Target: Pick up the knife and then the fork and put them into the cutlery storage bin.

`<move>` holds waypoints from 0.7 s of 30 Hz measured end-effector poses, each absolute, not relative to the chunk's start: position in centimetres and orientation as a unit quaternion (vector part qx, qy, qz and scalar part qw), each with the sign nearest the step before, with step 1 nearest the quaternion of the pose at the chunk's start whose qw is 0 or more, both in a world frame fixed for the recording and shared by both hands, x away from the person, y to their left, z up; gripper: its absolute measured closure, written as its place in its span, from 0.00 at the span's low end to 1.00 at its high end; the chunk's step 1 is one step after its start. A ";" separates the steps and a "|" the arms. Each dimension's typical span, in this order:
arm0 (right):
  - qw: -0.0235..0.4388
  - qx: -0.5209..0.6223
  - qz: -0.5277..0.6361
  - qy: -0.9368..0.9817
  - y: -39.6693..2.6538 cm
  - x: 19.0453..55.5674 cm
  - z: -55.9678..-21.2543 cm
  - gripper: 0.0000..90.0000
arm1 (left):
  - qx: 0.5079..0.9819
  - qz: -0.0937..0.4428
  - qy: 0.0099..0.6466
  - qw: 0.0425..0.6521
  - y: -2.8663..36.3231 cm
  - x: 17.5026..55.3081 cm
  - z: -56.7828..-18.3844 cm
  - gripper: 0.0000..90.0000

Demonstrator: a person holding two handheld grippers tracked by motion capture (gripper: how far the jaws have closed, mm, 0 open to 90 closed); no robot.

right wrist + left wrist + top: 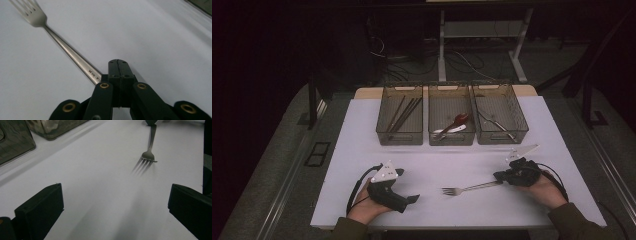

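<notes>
A: Right gripper (501,176)?
B: It's sitting at the right of the white table (362,150), held in the person's right hand (544,187). In the right gripper view the jaws are pressing flat together, and the fork (62,45) handle's end is running in beside and under them. Looks clamped on the handle end, though the contact itself is lying hidden behind the jaws.

A: Where's the fork lying?
B: Front centre of the table, on the surface, handle pointing right toward that gripper, tines pointing left. In the left gripper view the fork (149,147) is showing farther off, tines toward the camera.

A: Left gripper (412,199)?
B: It's resting low at the front left in the left hand (364,207), jaws standing wide apart, nothing between them, aiming toward the fork. Well apart from the tines.

A: Background?
B: Three clear bins are sitting in a row at the far side: left bin (400,114) holding dark chopsticks (404,114), middle bin (451,120) holding a red spoon (457,121) and a white one, right bin (499,112) holding metal cutlery, too small to identify.
</notes>
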State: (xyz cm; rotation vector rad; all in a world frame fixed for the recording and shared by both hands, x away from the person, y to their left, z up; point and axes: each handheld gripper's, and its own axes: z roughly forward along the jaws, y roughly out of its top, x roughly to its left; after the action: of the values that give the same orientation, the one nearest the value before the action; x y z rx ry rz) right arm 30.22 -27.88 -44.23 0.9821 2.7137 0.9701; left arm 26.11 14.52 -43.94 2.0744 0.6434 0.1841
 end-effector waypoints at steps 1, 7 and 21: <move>0.045 0.322 0.318 0.891 -27.9 30.1 -44.2 1.00 | 0.844 0.075 0.261 0.462 14.5 26.1 -43.9 0.00; 0.026 0.315 0.311 0.896 -28.0 29.3 -44.1 1.00 | 0.844 0.075 0.262 0.463 14.6 26.1 -43.9 0.00; 0.017 0.305 0.338 0.890 -28.8 28.7 -42.7 0.73 | 0.846 0.074 0.254 0.463 14.5 26.2 -44.1 0.00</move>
State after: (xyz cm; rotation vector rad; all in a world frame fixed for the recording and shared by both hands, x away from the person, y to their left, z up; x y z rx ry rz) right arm 28.67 -28.83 -42.72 0.9493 2.7670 1.0494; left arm 26.15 14.46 -44.06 2.0784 0.6249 0.1807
